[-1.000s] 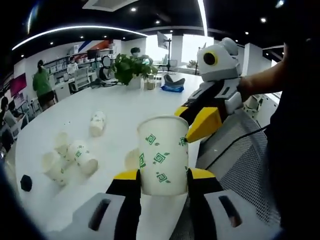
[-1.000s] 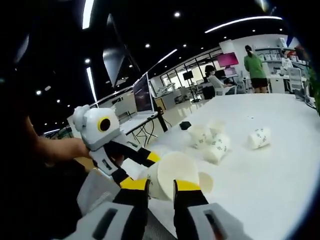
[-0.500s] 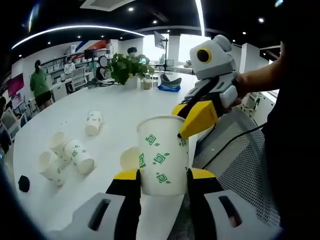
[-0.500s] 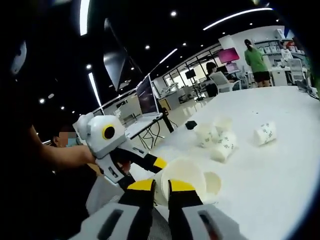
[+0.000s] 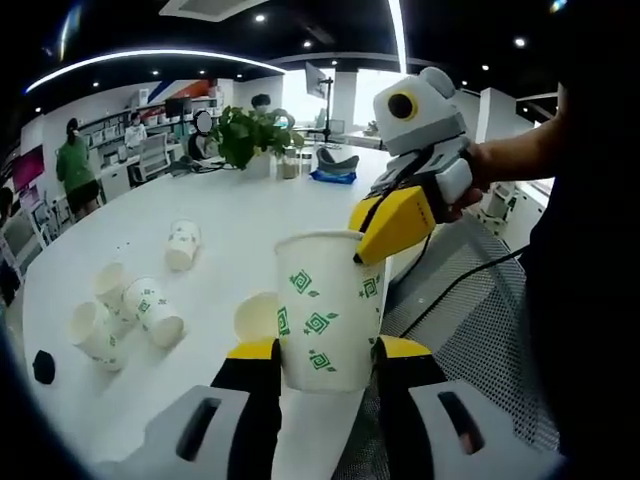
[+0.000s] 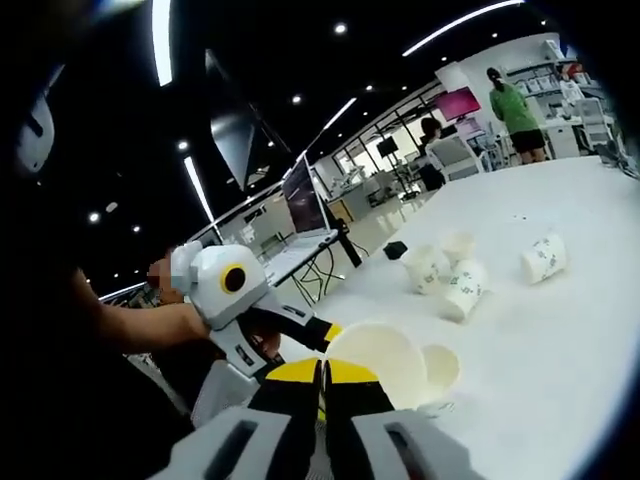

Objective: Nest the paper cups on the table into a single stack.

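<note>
Cup upright, mouth up, clamped between left tongs, with right tongs pinched near-closed on its rim from above-right; loose cups lie on table well ahead-left, nearer left tongs.

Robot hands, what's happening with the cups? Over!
Left gripper shut on upright paper cup. Right gripper shut, at its rim. Loose cups lie on table.

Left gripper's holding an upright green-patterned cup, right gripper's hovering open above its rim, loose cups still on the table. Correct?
Not quite: the right gripper isn't open. In the right gripper view its fingers are closed together at the cup rim. The rest holds: the left gripper holds the cup upright, and loose cups lie on the table.
</note>
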